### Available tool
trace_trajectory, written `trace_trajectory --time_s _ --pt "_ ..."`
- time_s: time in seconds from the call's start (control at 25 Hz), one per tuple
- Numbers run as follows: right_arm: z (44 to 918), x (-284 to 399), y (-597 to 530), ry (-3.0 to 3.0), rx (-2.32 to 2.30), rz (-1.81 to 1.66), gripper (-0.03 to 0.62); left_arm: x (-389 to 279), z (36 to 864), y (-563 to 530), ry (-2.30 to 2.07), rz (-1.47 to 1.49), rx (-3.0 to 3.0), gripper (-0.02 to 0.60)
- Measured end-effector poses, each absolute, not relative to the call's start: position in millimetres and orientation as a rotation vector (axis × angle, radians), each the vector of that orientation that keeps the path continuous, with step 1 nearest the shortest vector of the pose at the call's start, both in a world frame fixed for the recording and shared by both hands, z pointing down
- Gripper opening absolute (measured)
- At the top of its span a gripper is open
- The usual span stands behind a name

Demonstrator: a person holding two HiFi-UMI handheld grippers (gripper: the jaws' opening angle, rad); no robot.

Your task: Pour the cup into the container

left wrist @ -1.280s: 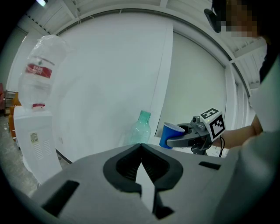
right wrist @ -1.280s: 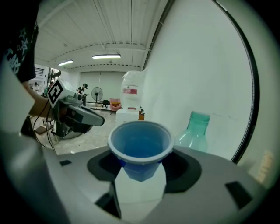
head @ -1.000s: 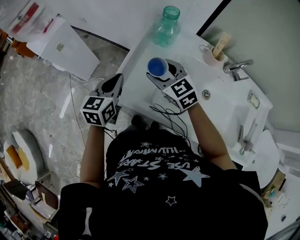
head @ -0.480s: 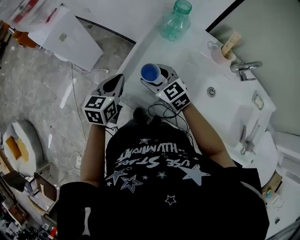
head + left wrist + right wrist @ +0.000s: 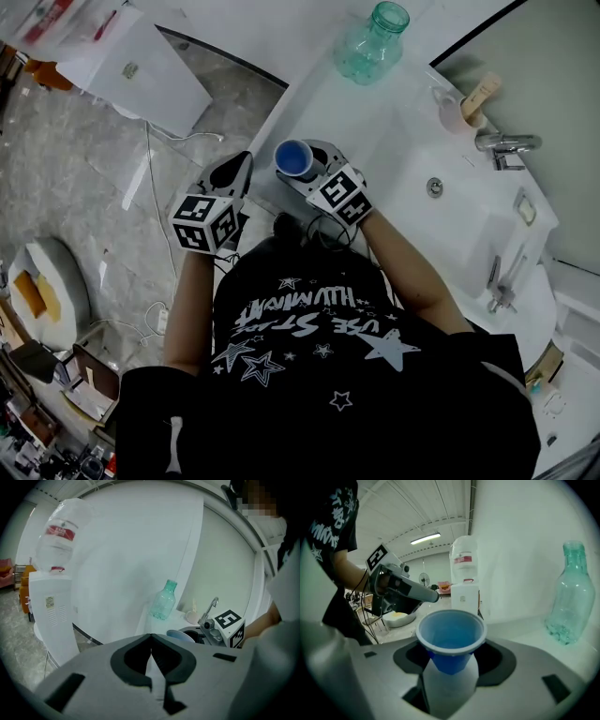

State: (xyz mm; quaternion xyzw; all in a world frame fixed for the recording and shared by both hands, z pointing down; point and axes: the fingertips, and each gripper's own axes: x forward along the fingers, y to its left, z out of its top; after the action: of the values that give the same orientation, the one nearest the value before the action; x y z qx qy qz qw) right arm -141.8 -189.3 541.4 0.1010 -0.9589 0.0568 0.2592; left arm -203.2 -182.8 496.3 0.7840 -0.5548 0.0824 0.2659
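Note:
A blue plastic cup (image 5: 293,156) stands upright in my right gripper (image 5: 307,163), near the front left edge of the white counter (image 5: 394,112). In the right gripper view the cup (image 5: 450,637) sits between the jaws of the right gripper (image 5: 451,663), mouth up, and they are shut on its lower body. The container, a clear green bottle (image 5: 373,42), stands at the counter's back, well apart from the cup; it also shows as the bottle (image 5: 569,599) at right. My left gripper (image 5: 234,172) hangs left of the cup, off the counter, tips touching (image 5: 151,638), holding nothing.
A sink basin (image 5: 441,202) with a faucet (image 5: 506,145) lies right of the cup. A pink cup (image 5: 459,108) with a stick stands behind it. A white water dispenser (image 5: 54,602) is on the floor at left. Cables (image 5: 155,178) trail below the counter.
My right gripper has carried the cup back and down toward the counter's front edge, farther from the green bottle. The left gripper has sunk a little.

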Motion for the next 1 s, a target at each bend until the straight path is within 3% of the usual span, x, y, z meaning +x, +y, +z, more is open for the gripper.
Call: trace_trajectory --time_s 0.56,1.0 --pt "559 -156 -188 -2.545 0.25 0.083 0.288 -224 506 -198 -1.407 0.253 2.19 0.009" --pt "558 -118 -182 -2.515 0.252 0.114 0.328 -212 491 -189 -1.487 0.233 2.16 0.009"
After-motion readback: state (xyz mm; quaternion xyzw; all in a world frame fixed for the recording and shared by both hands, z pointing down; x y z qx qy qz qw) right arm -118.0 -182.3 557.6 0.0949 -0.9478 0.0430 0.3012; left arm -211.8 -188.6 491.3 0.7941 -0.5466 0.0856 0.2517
